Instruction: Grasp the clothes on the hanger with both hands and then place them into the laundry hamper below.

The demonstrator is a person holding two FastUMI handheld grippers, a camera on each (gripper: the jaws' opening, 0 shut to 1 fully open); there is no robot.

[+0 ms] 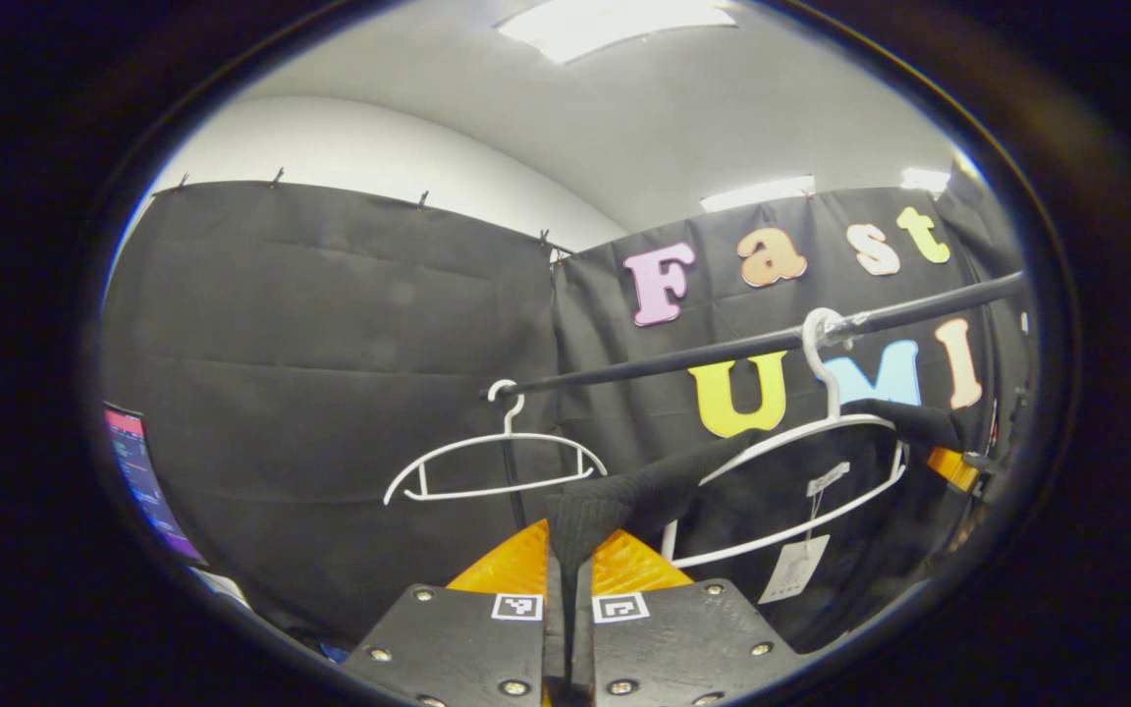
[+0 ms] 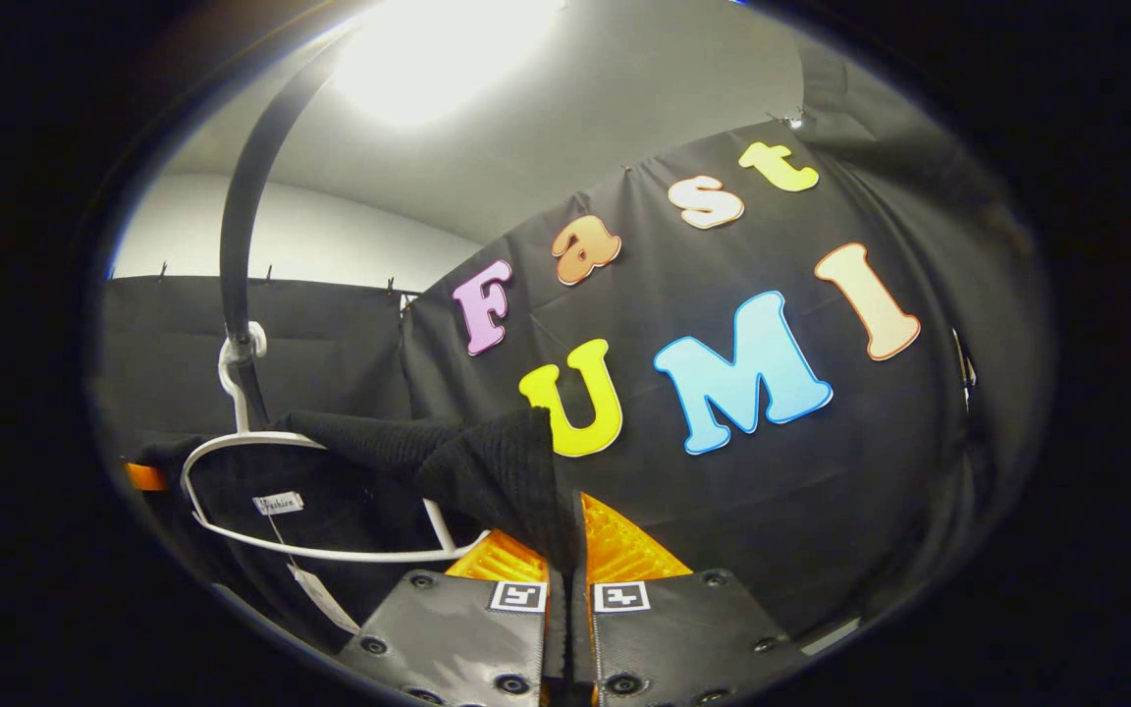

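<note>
Left tool (image 1: pixel 568 579): I clench the black knitted garment (image 1: pixel 772 491), shoulder at 12 o'clock.
Right tool (image 2: pixel 565 565): clenched on its other shoulder.
Risk: white plastic hanger (image 1: pixel 801 462) snags the neckline, dragging off the black rail (image 1: pixel 762 344).

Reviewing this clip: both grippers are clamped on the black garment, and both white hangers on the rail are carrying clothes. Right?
Not quite. In the left gripper view, the left hanger is bare. Only the right hanger carries the black garment, pinched by the left gripper and the right gripper.
</note>
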